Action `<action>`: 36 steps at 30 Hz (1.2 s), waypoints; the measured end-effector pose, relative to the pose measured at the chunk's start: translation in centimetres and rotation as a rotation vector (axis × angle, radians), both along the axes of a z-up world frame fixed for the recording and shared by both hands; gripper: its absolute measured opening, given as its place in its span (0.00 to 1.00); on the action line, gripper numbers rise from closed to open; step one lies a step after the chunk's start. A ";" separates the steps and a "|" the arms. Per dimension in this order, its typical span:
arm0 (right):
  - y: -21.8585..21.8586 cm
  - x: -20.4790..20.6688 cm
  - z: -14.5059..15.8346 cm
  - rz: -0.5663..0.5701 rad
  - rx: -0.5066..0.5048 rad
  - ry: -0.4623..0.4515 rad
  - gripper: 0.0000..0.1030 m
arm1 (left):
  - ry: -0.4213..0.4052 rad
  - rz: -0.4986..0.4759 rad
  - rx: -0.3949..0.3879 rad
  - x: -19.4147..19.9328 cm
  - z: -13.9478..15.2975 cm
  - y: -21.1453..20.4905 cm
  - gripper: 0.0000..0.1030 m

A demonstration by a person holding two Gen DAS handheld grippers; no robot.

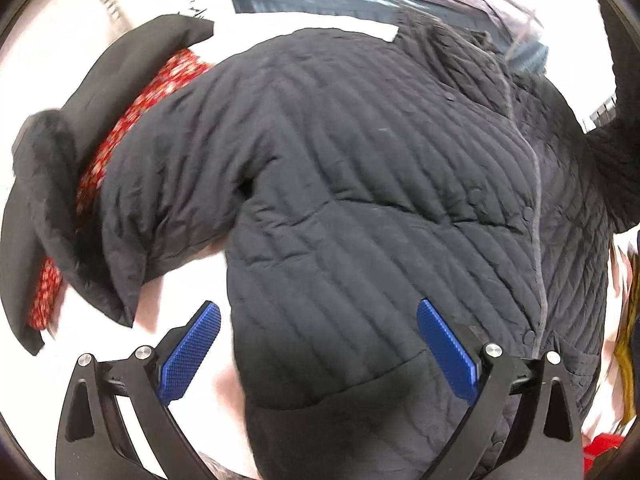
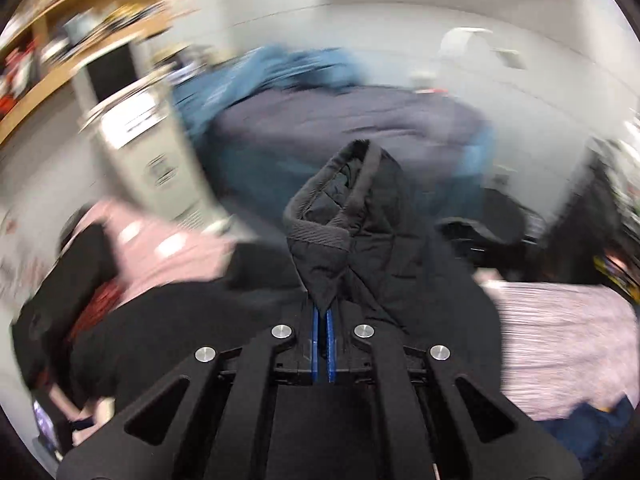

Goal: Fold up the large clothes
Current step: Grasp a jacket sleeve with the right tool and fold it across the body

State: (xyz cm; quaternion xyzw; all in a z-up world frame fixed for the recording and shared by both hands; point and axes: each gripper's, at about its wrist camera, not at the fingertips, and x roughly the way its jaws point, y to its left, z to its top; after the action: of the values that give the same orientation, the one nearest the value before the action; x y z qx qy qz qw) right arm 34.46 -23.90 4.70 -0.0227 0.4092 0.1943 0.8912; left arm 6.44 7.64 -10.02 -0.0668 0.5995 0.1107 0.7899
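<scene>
— Where's the jacket (image 1: 360,200)?

— Spread across the white table (image 1: 192,280), so I can fold it.

— Your grippers?

— Right gripper (image 2: 323,320) is pinching its sleeve cuff (image 2: 320,236), lifted clear; left gripper (image 1: 318,344) spread wide over the hem.

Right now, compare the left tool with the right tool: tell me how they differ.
The left tool is open, its blue pads spread wide; the right tool is shut, pads nearly together. The left tool holds nothing and hangs over the lower part of the black quilted jacket; the right tool pinches a fold of black fabric, the ribbed cuff standing up past it. Both have black frames and blue textured pads.
</scene>
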 end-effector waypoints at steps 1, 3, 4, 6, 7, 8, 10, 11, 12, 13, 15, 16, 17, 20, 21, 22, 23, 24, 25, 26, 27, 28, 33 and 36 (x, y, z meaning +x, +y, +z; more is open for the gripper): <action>2.5 -0.5 -0.7 0.047 0.001 0.016 0.03 | 0.001 0.018 -0.002 -0.3 -0.1 0.6 0.94; 8.3 -1.9 -2.6 0.152 -0.017 0.037 0.03 | 0.023 0.061 -0.017 -1.2 -0.4 2.0 0.94; 10.7 -2.8 -3.2 0.189 -0.031 0.040 0.03 | 0.027 0.079 -0.018 -1.6 -0.6 2.6 0.94; 14.7 -4.3 -5.3 0.246 -0.061 0.062 0.03 | 0.040 0.123 -0.022 -2.7 -1.1 4.0 0.94; 16.3 -4.8 -6.6 0.260 -0.080 0.085 0.03 | 0.048 0.141 -0.024 -2.9 -1.4 4.6 0.94; 17.7 -5.1 -8.2 0.275 -0.094 0.117 0.03 | 0.058 0.163 -0.028 -3.3 -1.8 5.3 0.94; 19.6 -5.5 -10.9 0.277 -0.142 0.168 0.04 | 0.068 0.198 -0.035 -4.2 -2.3 6.3 0.94; 20.5 -5.6 -12.5 0.276 -0.175 0.202 0.06 | 0.075 0.214 -0.038 -4.5 -2.5 6.8 0.94; 20.8 -5.7 -13.4 0.278 -0.187 0.225 0.08 | 0.081 0.225 -0.040 -4.8 -2.8 7.1 0.94; 21.2 -5.9 -14.6 0.286 -0.188 0.263 0.18 | 0.086 0.232 -0.042 -4.9 -3.0 7.4 0.94; 21.4 -6.6 -16.4 0.311 -0.160 0.336 0.48 | 0.094 0.241 -0.044 -5.0 -3.3 7.7 0.94; 21.3 -7.1 -16.7 0.323 -0.139 0.349 0.74 | 0.096 0.239 -0.044 -4.9 -3.4 7.8 0.94; 20.9 -8.0 -16.7 0.332 -0.122 0.332 0.77 | 0.097 0.235 -0.043 -4.7 -3.4 7.8 0.94; 19.8 -8.8 -15.6 0.346 -0.133 0.268 0.77 | 0.087 0.198 -0.032 -3.2 -3.2 7.2 0.94; 18.9 -8.7 -15.4 0.337 -0.137 0.257 0.77 | 0.081 0.180 -0.026 -2.5 -2.9 6.8 0.94; 17.9 -8.6 -15.2 0.317 -0.138 0.247 0.77 | 0.069 0.155 -0.020 -1.4 -2.6 6.3 0.94; 16.6 -8.2 -15.2 0.288 -0.138 0.242 0.77 | 0.057 0.129 -0.018 -0.4 -2.2 5.8 0.94; 14.8 -7.3 -15.4 0.240 -0.140 0.245 0.77 | 0.047 0.106 -0.015 0.5 -1.9 5.2 0.94; 13.0 -6.4 -15.6 0.188 -0.143 0.254 0.77 | 0.033 0.074 -0.009 1.7 -1.4 4.6 0.94; 10.9 -5.4 -16.0 0.127 -0.141 0.269 0.77 | 0.016 0.038 -0.001 3.0 -0.9 3.8 0.94; 8.1 -4.2 -16.5 0.048 -0.131 0.292 0.77 | -0.001 0.001 0.008 4.3 -0.4 2.9 0.94; 5.0 -3.1 -17.1 -0.041 -0.119 0.314 0.77 | -0.015 -0.026 0.013 5.2 0.0 2.3 0.94; -9.9 0.0 -19.2 -0.432 0.064 0.393 0.77 | -0.080 -0.167 0.036 10.7 2.1 -1.3 0.94; -16.3 1.0 -22.7 -0.523 0.296 0.534 0.77 | -0.080 -0.209 0.028 12.0 1.9 -3.0 0.94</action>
State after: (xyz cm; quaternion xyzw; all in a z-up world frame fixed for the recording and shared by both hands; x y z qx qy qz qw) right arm 35.47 -40.19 -17.99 0.2620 0.5860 0.0170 0.7666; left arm 18.42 4.68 -8.10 0.0027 0.5694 0.0331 0.8214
